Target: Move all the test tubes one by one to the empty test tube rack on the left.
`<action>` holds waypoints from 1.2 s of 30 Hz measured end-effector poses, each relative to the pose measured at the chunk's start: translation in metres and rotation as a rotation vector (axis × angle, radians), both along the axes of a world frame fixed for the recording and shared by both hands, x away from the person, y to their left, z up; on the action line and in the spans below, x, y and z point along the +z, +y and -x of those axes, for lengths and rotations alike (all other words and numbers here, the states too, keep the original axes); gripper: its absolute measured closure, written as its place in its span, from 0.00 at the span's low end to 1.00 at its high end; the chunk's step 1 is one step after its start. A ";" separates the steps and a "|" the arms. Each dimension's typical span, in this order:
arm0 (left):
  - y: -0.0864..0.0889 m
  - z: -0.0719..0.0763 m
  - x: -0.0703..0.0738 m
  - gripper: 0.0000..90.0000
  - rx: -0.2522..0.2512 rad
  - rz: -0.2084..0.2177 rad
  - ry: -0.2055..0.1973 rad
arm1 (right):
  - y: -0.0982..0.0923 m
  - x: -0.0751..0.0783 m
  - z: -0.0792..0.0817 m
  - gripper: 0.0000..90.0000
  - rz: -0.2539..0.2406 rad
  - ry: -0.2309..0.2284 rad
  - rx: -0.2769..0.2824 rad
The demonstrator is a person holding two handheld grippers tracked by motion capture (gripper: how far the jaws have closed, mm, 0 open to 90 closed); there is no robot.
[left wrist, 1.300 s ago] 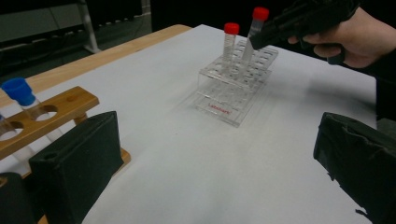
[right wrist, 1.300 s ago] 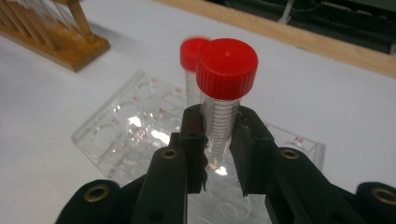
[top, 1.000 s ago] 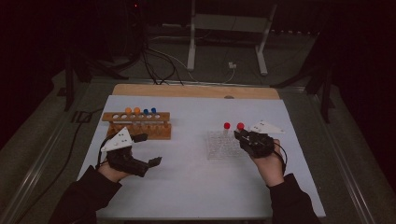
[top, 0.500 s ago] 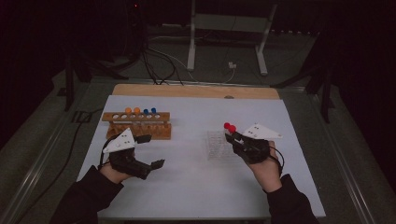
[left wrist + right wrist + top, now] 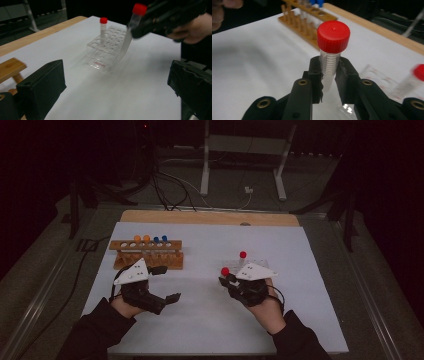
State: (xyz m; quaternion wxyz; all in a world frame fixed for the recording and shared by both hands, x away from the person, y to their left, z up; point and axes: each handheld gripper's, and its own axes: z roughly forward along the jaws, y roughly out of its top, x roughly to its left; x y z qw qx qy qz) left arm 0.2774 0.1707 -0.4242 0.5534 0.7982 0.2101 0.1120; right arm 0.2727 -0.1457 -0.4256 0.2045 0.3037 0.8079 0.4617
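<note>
The right tool (image 5: 229,279) had carried the clear plastic tube with a red screw cap (image 5: 331,53) leftward, away from the transparent plastic rack (image 5: 106,48), so the tube was probably bound for the wooden rack (image 5: 147,254). Its jaws were clenched on the tube, upright above the white surface (image 5: 210,320). The left tool (image 5: 167,285) stood released, empty.

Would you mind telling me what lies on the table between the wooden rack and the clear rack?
Nothing: in the high view, bare white sheet separates the wooden rack from the clear rack.
</note>
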 end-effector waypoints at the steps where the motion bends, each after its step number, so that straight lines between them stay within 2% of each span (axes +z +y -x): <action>1: -0.001 0.001 0.001 0.02 -0.008 -0.001 -0.001 | 0.003 -0.001 0.001 0.83 0.003 0.005 0.012; 9: -0.017 0.004 0.007 0.07 -0.043 0.018 -0.008 | 0.024 -0.010 0.006 0.83 0.019 0.026 0.074; 13: -0.027 0.005 0.009 0.18 -0.056 0.017 -0.019 | 0.032 -0.014 0.008 0.83 0.030 0.035 0.099; 15: -0.033 0.005 0.009 0.20 -0.063 0.011 -0.022 | 0.036 -0.015 0.009 0.83 0.030 0.042 0.109; 24: -0.055 -0.001 0.006 0.50 -0.084 -0.019 -0.036 | 0.042 -0.018 0.010 0.83 0.034 0.055 0.134; 28: -0.065 -0.001 0.003 0.58 -0.081 -0.067 -0.047 | 0.042 -0.018 0.010 0.83 0.033 0.056 0.134; 31: -0.069 -0.002 0.000 0.66 -0.080 -0.078 -0.050 | 0.042 -0.018 0.010 0.83 0.032 0.057 0.131; 34: -0.069 -0.004 0.000 0.76 -0.085 -0.070 -0.051 | 0.042 -0.017 0.010 0.83 0.034 0.057 0.129; 36: -0.070 -0.004 0.000 0.78 -0.086 -0.074 -0.063 | 0.041 -0.017 0.010 0.83 0.029 0.059 0.125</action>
